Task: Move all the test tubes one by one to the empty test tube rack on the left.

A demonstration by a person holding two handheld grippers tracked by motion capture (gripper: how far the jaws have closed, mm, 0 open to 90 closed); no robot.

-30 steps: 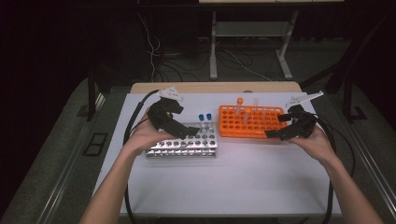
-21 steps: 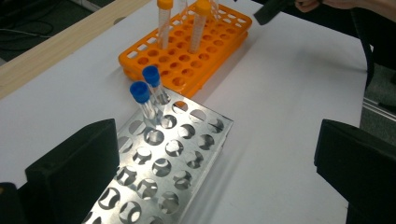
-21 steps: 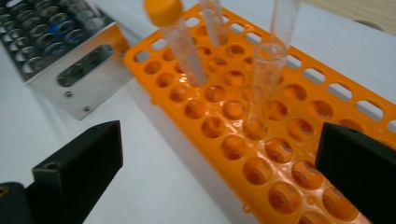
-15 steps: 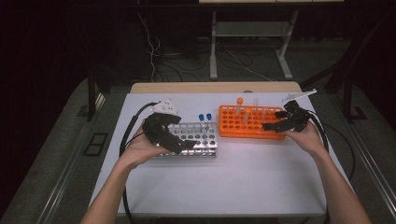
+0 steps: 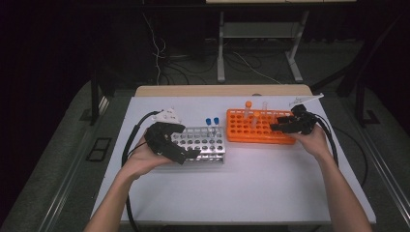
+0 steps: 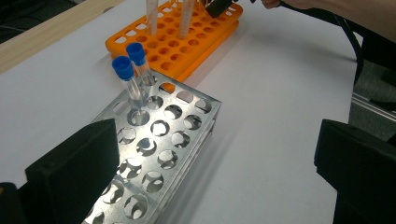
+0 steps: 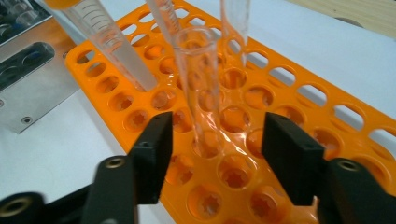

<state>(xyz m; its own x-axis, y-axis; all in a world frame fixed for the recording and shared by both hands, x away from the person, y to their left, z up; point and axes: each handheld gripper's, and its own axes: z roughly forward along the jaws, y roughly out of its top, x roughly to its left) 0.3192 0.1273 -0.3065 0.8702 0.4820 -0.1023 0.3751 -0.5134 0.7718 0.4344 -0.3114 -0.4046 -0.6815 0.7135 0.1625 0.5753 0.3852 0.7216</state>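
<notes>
Orange rack (image 5: 261,129), four tubes, steel rack (image 5: 203,144), two blue-capped tubes (image 6: 132,74)

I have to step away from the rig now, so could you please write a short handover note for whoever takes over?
Right gripper: jaws have just been closing around an uncapped clear tube standing in the orange rack; the fingers do not touch it yet.
Left gripper: open, holding nothing, over the near left part of the metal rack.
Two blue-capped tubes stand at the metal rack's far end.
Left: grip the clear tube and lift it out; where it goes, I cannot tell.
</notes>
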